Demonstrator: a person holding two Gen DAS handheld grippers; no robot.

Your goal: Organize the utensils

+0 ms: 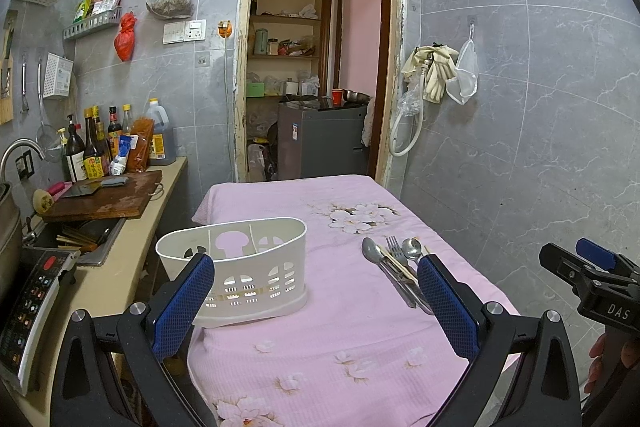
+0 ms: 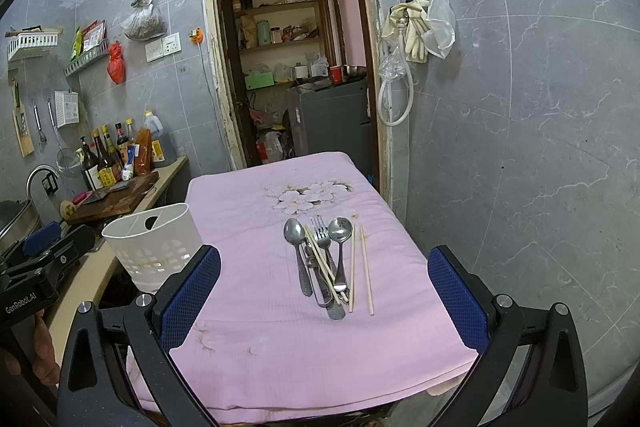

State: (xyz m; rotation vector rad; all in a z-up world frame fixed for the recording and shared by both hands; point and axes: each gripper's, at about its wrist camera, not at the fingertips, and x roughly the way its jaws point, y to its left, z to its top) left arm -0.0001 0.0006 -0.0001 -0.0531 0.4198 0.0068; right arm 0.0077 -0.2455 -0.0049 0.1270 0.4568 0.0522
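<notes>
A counter [image 2: 256,187] draped in a pink floral cloth [image 1: 340,347] is carrying everything. A white slotted utensil caddy [image 1: 248,267] is standing upright near its left edge. Toward the right edge, two spoons [image 2: 298,251], a fork [image 2: 322,237] and loose chopsticks [image 2: 366,269] are lying in a loose pile, handles pointing at the near edge. The left gripper [image 1: 316,303] and the right gripper [image 2: 324,303] are hovering over the near edge, fingers spread wide, gripping nothing.

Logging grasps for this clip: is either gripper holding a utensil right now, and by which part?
Nothing is held. The left gripper and right gripper both have open, empty jaws; the utensils lie untouched on the pink cloth.
</notes>
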